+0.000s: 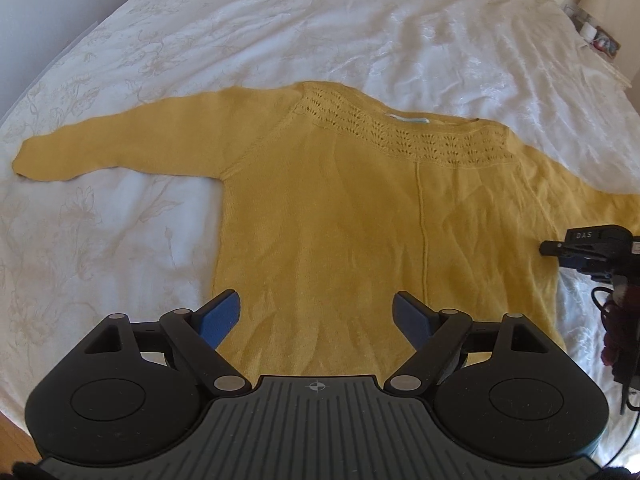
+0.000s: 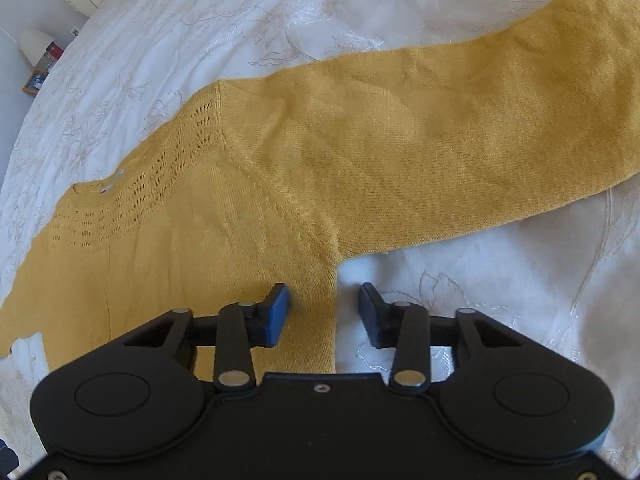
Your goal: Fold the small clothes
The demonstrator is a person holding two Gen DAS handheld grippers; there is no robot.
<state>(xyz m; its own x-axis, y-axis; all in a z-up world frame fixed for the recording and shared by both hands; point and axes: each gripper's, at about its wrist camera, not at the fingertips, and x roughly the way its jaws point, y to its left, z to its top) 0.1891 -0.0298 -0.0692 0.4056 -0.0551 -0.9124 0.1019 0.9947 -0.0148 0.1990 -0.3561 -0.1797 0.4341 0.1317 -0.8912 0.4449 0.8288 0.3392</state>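
A yellow knit sweater lies flat on a white bedspread, both sleeves spread out, lace neckline away from me. My left gripper is open and empty above the sweater's lower hem. My right gripper is open and empty, its jaws either side of the sweater's right side edge just below the armpit. The right sleeve runs out to the upper right. The right gripper also shows at the right edge of the left wrist view.
The white embroidered bedspread surrounds the sweater. A bedside table with a lamp and small items stands beyond the bed's far corner. Wooden floor shows past the bed's near left edge.
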